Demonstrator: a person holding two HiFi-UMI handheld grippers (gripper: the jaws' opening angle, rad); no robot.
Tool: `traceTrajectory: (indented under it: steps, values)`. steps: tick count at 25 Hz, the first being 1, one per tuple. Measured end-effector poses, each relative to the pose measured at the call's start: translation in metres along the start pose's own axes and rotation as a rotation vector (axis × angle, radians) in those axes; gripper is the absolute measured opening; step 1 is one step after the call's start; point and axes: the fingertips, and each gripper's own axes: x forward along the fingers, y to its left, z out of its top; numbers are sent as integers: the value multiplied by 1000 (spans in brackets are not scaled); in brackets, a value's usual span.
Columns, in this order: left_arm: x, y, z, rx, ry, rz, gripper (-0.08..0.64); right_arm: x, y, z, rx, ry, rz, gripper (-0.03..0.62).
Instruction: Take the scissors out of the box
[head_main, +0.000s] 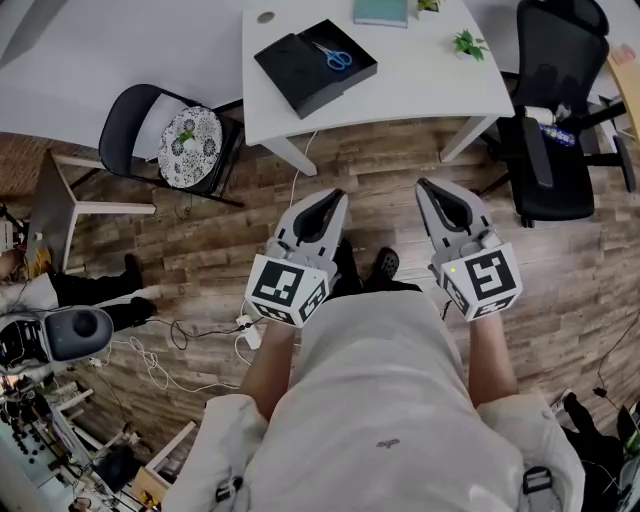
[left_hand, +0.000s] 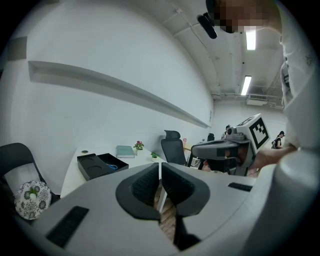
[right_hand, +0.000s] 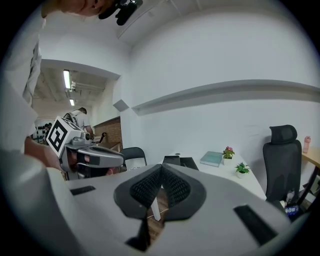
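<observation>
Lying in the open black box (head_main: 300, 75), the blue-handled scissors (head_main: 337, 57) rest flat in the half nearer the right of the head view, untouched. The box sits at the left end of the white bench (head_main: 420, 90). A teal book (head_main: 380, 11) and a small potted plant (head_main: 467, 43) stand farther along the bench, apart from the box. Well short of the bench, over the wooden floor (head_main: 380, 165), the left claw (head_main: 335, 195) and the right claw (head_main: 424, 185) are held side by side, both pointing toward the bench. Each claw has its ribbed pads brought together at the tips with nothing between them. A black office chair (head_main: 555, 110) stands at the bench's right end, and a black folding chair (head_main: 135, 115) with a patterned round cushion (head_main: 190, 147) stands at its left.
</observation>
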Motion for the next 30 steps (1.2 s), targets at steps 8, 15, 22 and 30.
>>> traceTrajectory:
  steps: [8, 15, 22, 30]
  values:
    - [-2, 16, -3, -6, 16, -11, 32, 19, 6, 2, 18, 5, 9, 20]
    - [2, 42, 5, -2, 12, -25, 34, 46, 10, 10, 29, 22, 18, 46]
    - [13, 79, 11, -10, 20, -38, 41, 79, 5, 19, 47, 39, 7, 74]
    - [28, 125, 17, -18, 22, -61, 75, 122, 0, 26, 63, 69, -17, 86]
